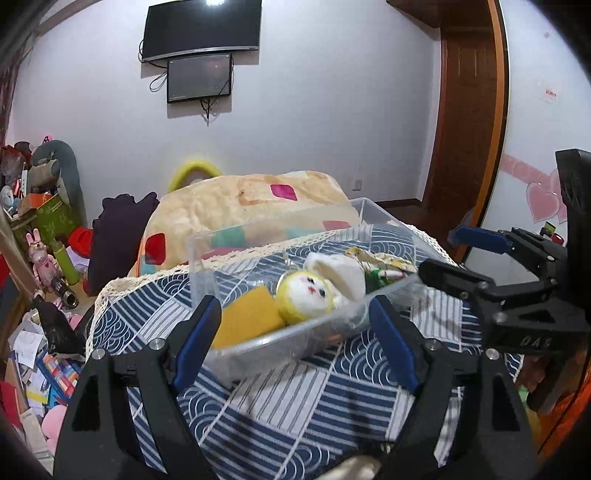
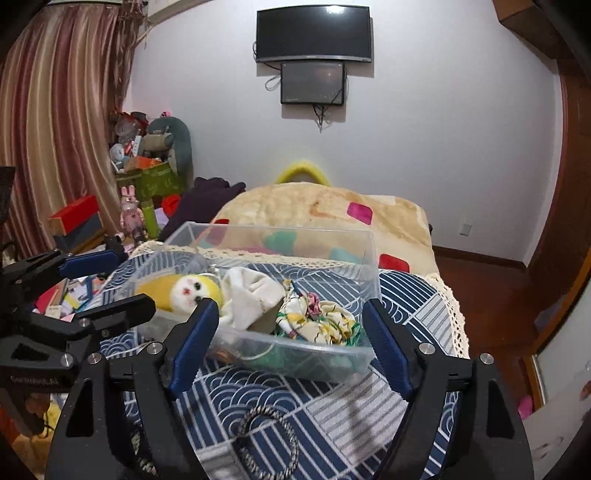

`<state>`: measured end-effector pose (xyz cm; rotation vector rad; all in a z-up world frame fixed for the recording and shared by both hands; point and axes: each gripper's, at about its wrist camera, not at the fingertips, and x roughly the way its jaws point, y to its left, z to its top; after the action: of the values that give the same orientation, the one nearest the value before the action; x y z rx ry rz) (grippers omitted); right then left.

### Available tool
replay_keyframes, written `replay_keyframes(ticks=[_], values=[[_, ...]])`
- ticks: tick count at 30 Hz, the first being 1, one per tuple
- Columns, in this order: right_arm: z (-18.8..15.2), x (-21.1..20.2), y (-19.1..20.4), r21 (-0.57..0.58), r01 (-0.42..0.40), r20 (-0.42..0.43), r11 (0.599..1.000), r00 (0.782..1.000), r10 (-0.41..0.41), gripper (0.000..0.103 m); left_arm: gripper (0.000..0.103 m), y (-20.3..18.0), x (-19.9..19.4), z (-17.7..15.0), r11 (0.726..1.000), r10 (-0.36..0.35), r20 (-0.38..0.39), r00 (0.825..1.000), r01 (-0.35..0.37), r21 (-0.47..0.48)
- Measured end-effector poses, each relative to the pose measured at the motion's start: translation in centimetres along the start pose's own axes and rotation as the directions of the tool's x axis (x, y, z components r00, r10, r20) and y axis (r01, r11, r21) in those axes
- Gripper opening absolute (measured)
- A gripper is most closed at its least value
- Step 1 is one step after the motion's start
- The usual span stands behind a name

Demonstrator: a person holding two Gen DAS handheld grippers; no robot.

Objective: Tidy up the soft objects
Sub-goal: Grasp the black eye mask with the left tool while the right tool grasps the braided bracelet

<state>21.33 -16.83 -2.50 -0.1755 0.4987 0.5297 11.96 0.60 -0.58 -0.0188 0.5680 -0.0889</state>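
A clear plastic bin (image 1: 258, 341) (image 2: 332, 369) stands on a table with a blue patterned cloth (image 1: 295, 402) (image 2: 369, 413). In it lie a yellow-and-white plush doll (image 1: 306, 297) (image 2: 188, 288), a white sock (image 1: 341, 275) (image 2: 251, 291) and a floral cloth (image 1: 384, 264) (image 2: 325, 321). My left gripper (image 1: 295, 314) is open and empty just in front of the bin. My right gripper (image 2: 290, 317) is open and empty at the bin's near wall; it also shows in the left wrist view (image 1: 439, 254). A black-and-white hair tie (image 2: 267, 439) lies on the cloth below my right gripper.
A folded beige blanket with coloured squares (image 1: 236, 206) (image 2: 325, 210) lies behind the table. Toys, boxes and papers clutter the floor at the left (image 1: 40, 258) (image 2: 144, 184). A wooden door (image 1: 469, 110) is at the right. Two screens hang on the wall (image 1: 201, 33).
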Motion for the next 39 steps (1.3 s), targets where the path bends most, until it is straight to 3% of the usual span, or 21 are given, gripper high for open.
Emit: replay_keyframes(ticks=[6, 10, 14, 18, 26, 33, 35, 36, 39], values=[[-1.6, -2.0, 0.1, -0.031, 0.01, -0.005, 0.999, 1.0, -0.01, 0.082, 0.085, 0.1, -1.7, -2.2, 1.0, -0.005, -0.032, 0.999, 0.005, -0.012], [-3.2, -2.7, 0.2, -0.049, 0.032, -0.026, 0.998, 0.999, -0.034, 0.082, 0.095, -0.7, -2.4, -4.0, 1.0, -0.014, -0.055, 0.998, 0.013, -0.013], [-5.0, -3.0, 0.2, -0.061, 0.05, -0.06, 0.997, 0.997, -0.053, 0.082, 0.103, -2.0, -2.8, -5.6, 0.998, -0.048, -0.081, 0.996, 0.045, -0.037], [-6.6, -3.1, -0.2, -0.038, 0.041, -0.096, 0.998, 0.994, -0.045, 0.082, 0.103, -4.0, -2.2, -7.1, 0.995, -0.091, -0.119, 0.989, 0.086, -0.046], [-9.4, -1.6, -0.7, 0.043, 0.008, -0.178, 0.999, 0.984, -0.001, 0.082, 0.103, -5.6, 0.3, -10.0, 0.996, 0.041, -0.178, 0.983, -0.025, 0.089], [-10.0, 0.4, 0.3, 0.043, -0.025, -0.214, 0.999, 0.976, 0.034, 0.081, 0.103, -1.5, 0.7, -11.7, 0.998, -0.043, -0.226, 0.973, 0.03, -0.06], [-10.0, 0.7, 0.4, 0.035, -0.031, -0.217, 0.999, 0.975, 0.038, 0.073, 0.103, -0.7, 0.9, -12.3, 0.993, -0.077, -0.231, 0.97, 0.054, -0.103], [-10.0, 1.0, 0.5, 0.03, -0.035, -0.222, 0.999, 0.974, 0.041, 0.062, 0.103, -0.4, 0.9, -12.7, 0.99, -0.096, -0.226, 0.969, 0.069, -0.125], [-10.1, 1.1, 0.7, 0.013, -0.027, -0.221, 1.0, 0.975, 0.029, 0.045, 0.1, -0.2, 0.1, -13.3, 0.99, -0.091, -0.19, 0.978, 0.068, -0.126]])
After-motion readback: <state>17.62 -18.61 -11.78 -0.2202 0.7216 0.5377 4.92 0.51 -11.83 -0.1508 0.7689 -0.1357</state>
